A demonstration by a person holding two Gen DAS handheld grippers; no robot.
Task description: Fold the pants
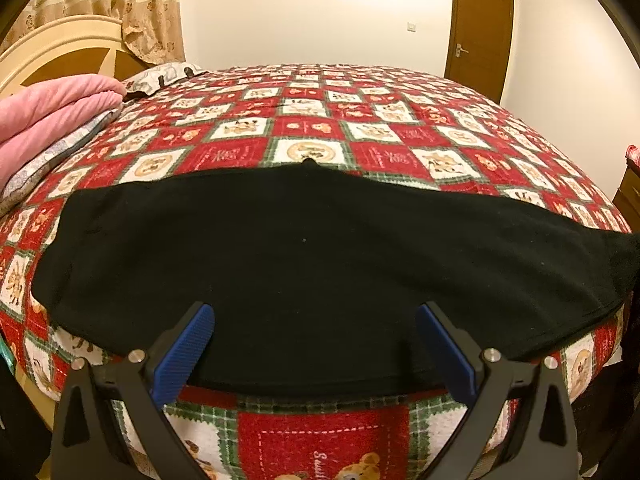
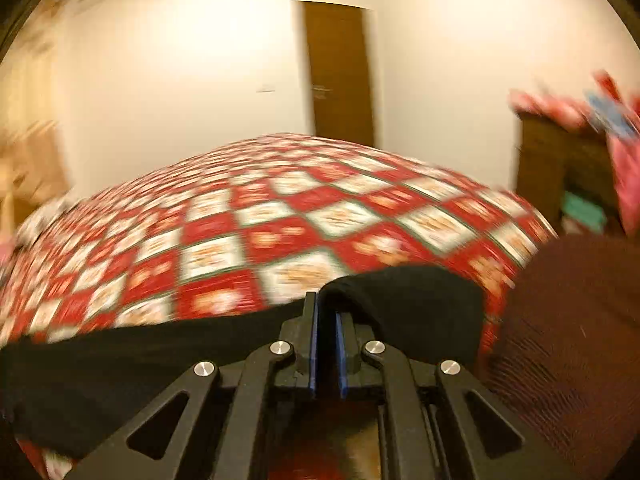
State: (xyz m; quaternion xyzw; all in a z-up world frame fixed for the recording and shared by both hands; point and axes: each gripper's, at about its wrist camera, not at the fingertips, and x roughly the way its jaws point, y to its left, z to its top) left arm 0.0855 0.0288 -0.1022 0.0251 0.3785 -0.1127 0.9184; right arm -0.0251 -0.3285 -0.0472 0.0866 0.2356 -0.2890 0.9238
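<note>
Seemingly black pants (image 2: pixel 404 300) pinched in right hand-held gripper (image 2: pixel 327 320); left hand-held gripper (image 1: pixel 314 320) wide above them.

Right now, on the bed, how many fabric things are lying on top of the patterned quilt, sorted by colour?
Black: 1, the black pants, one end pinched in the right gripper
Pink: 1, the folded pink blanket
Grey patterned: 1, the pillow by the headboard
Total: 3 on the red checked quilt
</note>
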